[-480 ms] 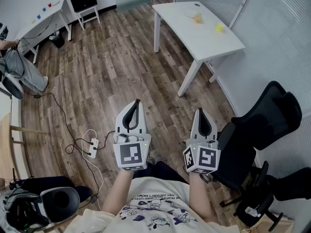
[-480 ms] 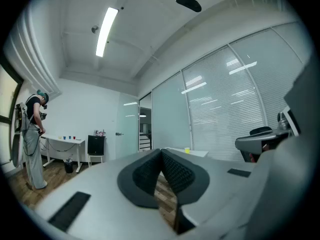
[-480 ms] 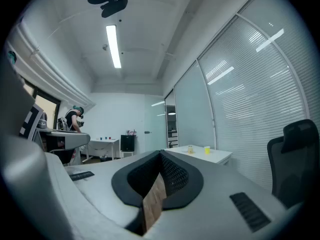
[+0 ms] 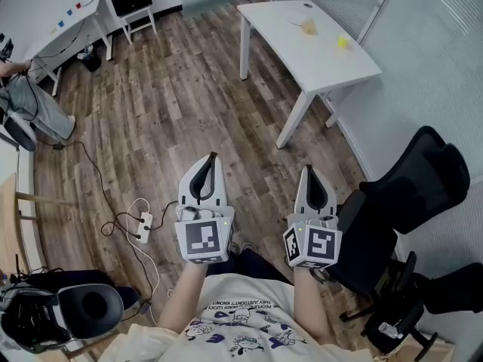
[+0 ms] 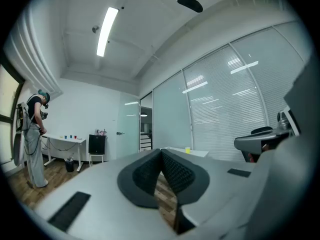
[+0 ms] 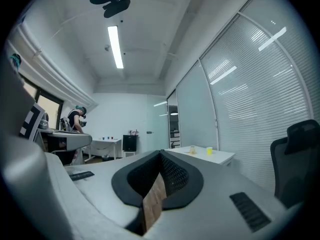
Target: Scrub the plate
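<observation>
I hold both grippers level over the wood floor, well short of the white table [image 4: 317, 51]. The left gripper [image 4: 213, 157] is shut with nothing between its pads [image 5: 165, 170]. The right gripper [image 4: 310, 170] is shut and empty as well. On the table lie a small tan object [image 4: 308, 27] and a small yellow object [image 4: 341, 44]. I cannot make out a plate. In the right gripper view the table [image 6: 218, 156] shows far ahead, with the yellow object [image 6: 209, 150] on it. The left gripper view catches that yellow object [image 5: 187, 149] too.
A black office chair [image 4: 411, 191] stands close on my right. A power strip with cables [image 4: 143, 228] lies on the floor at left. A person [image 4: 30, 108] stands far left near a white desk [image 4: 72, 21]. A grey headset [image 4: 72, 315] sits at bottom left.
</observation>
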